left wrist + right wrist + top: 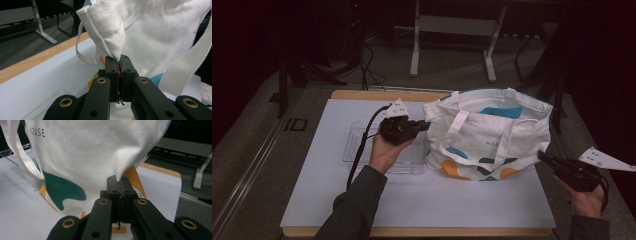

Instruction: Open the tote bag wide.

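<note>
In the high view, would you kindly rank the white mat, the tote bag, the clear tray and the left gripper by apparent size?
1. white mat
2. tote bag
3. clear tray, partly hidden by the hand
4. left gripper, clamped on the bag's corner

"OUSE" is printed in dark capitals on the white bag [82, 150]; the word's start is cut off. On the bag [497, 135] in the high view, only "HOU" can be read.
</note>
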A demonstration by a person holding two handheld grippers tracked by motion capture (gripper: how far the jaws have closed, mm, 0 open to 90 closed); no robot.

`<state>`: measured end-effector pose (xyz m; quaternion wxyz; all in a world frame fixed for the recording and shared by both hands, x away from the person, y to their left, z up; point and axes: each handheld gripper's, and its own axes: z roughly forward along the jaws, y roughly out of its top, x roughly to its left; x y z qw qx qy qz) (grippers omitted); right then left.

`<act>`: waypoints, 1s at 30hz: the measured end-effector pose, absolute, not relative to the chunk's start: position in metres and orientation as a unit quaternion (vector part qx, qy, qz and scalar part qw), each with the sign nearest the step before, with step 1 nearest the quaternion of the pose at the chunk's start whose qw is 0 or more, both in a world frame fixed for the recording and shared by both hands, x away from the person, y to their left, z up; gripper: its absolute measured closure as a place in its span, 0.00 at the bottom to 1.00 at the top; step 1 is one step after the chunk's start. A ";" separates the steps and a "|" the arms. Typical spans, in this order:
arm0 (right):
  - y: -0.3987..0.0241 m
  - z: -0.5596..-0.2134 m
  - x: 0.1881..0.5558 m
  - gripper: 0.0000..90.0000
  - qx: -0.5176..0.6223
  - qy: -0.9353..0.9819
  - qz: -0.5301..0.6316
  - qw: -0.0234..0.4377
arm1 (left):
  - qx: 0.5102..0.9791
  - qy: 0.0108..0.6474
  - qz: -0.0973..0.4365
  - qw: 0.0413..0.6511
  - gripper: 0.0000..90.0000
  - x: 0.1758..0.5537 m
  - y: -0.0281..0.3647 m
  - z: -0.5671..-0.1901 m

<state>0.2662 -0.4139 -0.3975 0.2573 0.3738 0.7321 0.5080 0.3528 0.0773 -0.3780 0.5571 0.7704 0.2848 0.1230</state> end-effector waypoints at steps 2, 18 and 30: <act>-0.415 -0.397 0.264 0.99 0.371 0.731 0.511 0.259 | 0.771 0.271 0.126 0.562 0.98 0.347 0.074 -0.373; -0.412 -0.412 0.253 0.99 0.368 0.747 0.484 0.271 | 0.787 0.253 0.133 0.547 0.97 0.332 0.066 -0.383; -0.405 -0.436 0.259 0.99 0.390 0.765 0.436 0.269 | 0.809 0.256 0.140 0.511 0.97 0.330 0.055 -0.404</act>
